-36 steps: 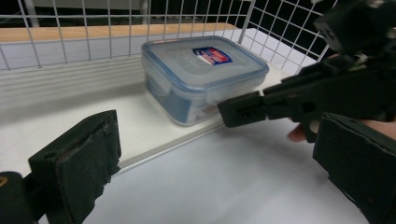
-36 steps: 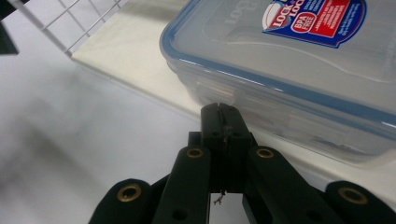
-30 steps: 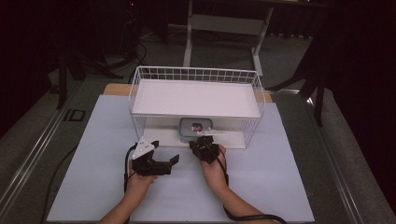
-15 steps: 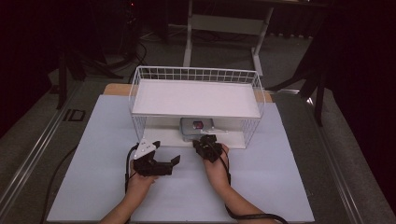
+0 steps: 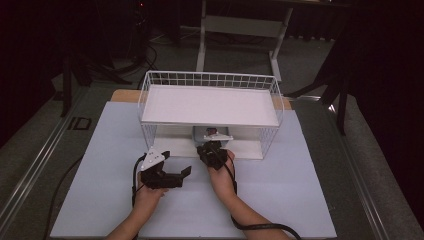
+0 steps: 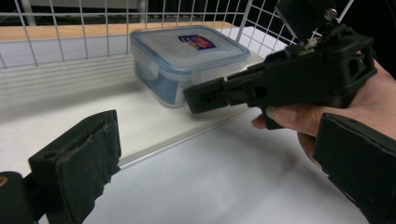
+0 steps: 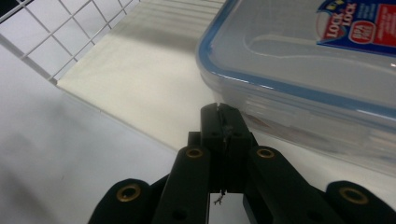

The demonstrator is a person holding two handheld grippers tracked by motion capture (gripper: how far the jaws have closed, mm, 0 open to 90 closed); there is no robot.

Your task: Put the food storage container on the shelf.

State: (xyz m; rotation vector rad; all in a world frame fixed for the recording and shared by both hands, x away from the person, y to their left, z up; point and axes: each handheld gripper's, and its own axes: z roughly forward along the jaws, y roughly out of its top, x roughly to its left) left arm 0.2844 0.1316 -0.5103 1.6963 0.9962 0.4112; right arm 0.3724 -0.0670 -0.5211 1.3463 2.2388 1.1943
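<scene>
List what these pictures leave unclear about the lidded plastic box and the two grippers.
- Plastic box: contents unclear through the cloudy walls in the left gripper view.
- High view: the rack's top shelf covers most of the box.
- Right gripper view: the frame edge cuts off the box's far side and label.
- Right gripper: shut fingers; touching the box or not, unclear.
- Left gripper: open, holding nothing.

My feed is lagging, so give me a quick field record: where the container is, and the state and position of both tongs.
container: clear lidded box with blue seal, on the lower shelf of the wire rack
right tongs: jaws shut, empty, tips at the box's near side; contact cannot be told
left tongs: jaws open, empty, over the white table sheet in front of the rack
top shelf: bare
</scene>
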